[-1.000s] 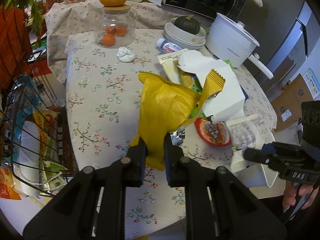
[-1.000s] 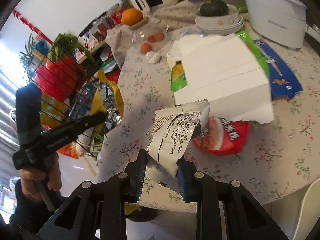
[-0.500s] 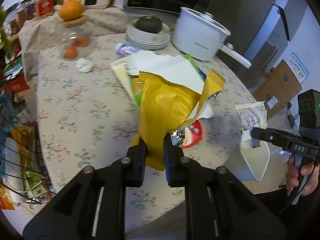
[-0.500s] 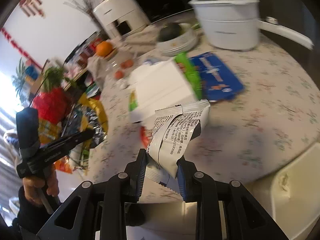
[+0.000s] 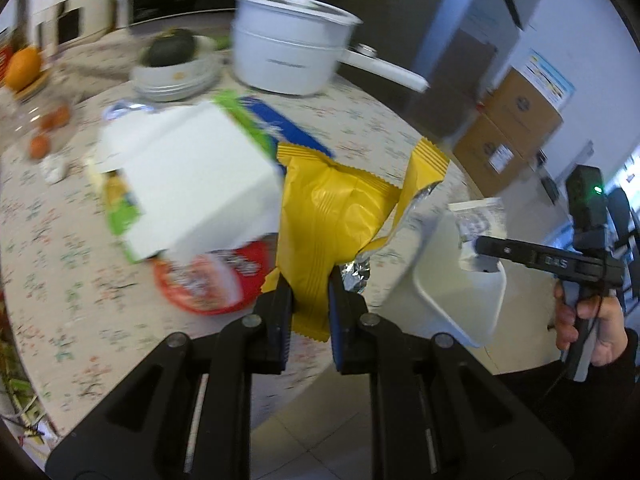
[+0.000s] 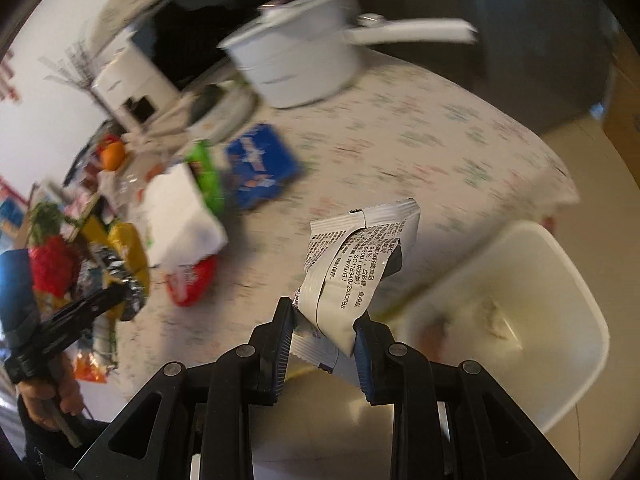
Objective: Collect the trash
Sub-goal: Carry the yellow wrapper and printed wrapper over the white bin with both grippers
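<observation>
We hold two wrappers beside white bin (image 6: 516,304): left gripper (image 5: 310,300) pinches yellow bag (image 5: 332,220), right gripper (image 6: 324,332) pinches white packet (image 6: 352,268).

Ahead of my claws: white pot (image 5: 290,58) with long handle, dark squash (image 5: 170,48) in stacked bowls (image 5: 174,80), orange (image 5: 23,68) far left, cardboard boxes (image 5: 508,132) off right.

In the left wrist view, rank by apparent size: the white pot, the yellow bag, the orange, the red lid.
1. White pot and yellow bag: alike; the bag, in the left claw, is nearer.
2. Red lid.
3. Orange.
</observation>
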Motion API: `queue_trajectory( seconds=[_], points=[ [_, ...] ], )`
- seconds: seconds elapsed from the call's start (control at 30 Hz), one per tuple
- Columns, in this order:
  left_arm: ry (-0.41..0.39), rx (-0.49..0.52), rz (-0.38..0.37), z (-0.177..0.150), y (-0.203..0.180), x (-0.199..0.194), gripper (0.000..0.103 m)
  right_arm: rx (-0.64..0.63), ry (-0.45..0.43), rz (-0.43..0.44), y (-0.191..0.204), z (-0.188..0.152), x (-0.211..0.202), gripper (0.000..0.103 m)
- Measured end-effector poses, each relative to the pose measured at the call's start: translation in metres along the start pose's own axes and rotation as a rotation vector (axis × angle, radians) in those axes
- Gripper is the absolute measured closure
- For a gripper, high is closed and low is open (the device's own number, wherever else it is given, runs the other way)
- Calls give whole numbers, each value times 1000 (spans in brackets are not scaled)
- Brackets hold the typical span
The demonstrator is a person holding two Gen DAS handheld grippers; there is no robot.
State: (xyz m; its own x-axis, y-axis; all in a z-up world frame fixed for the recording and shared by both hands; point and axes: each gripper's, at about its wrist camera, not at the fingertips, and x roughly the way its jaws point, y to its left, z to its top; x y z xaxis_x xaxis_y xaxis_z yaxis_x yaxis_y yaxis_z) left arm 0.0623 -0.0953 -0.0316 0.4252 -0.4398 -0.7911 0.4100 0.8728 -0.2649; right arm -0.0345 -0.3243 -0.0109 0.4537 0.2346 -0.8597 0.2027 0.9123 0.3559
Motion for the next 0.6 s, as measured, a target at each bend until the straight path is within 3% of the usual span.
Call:
queue_trajectory(
  seconds=[0.33,0.6],
  points=[
    [82,171,-112,3,-94,54,86,157,59,-113,-99,-25,-4,73],
    [151,244,-166,-3,-146,97,86,228,113,-183,-146,-43,-1,68]
  ],
)
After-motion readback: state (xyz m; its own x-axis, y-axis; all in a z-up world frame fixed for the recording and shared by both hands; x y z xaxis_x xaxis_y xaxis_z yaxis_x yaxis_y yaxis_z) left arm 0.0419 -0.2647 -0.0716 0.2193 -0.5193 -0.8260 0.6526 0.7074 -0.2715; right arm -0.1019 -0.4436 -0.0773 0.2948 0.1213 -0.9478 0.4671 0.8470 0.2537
